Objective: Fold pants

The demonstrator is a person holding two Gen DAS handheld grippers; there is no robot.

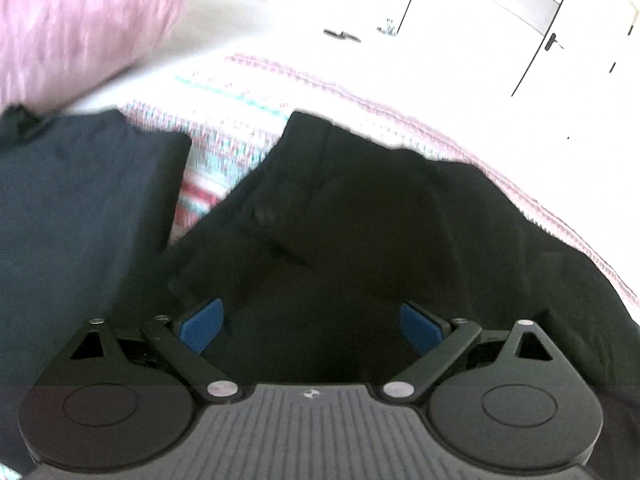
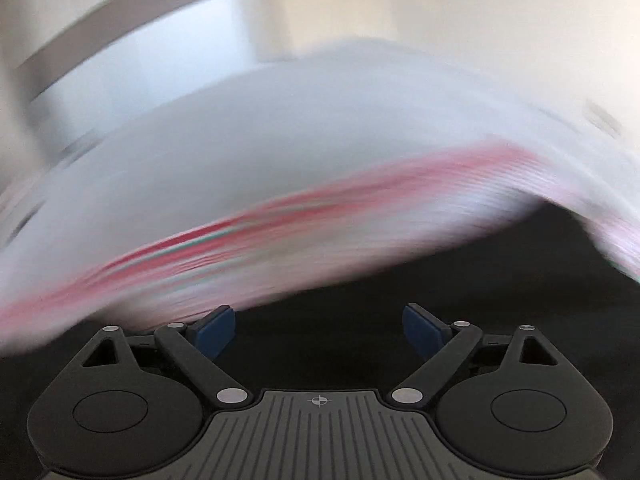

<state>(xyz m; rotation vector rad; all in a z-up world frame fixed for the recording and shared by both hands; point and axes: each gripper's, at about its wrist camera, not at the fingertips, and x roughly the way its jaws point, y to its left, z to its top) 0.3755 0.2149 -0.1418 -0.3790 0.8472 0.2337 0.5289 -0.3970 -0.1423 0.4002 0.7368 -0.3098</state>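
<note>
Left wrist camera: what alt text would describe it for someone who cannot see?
Black pants lie rumpled on a pink-striped bedspread, under the open left gripper with blue pads. A folded dark garment lies left; a pink fluffy cushion sits behind.

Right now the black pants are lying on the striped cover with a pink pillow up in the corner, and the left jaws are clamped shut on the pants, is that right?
Not quite. The left gripper is open, its jaws spread wide above the pants, gripping nothing; the left wrist view shows it. The rest holds: pants on the striped cover, pink pillow in the corner.
</note>
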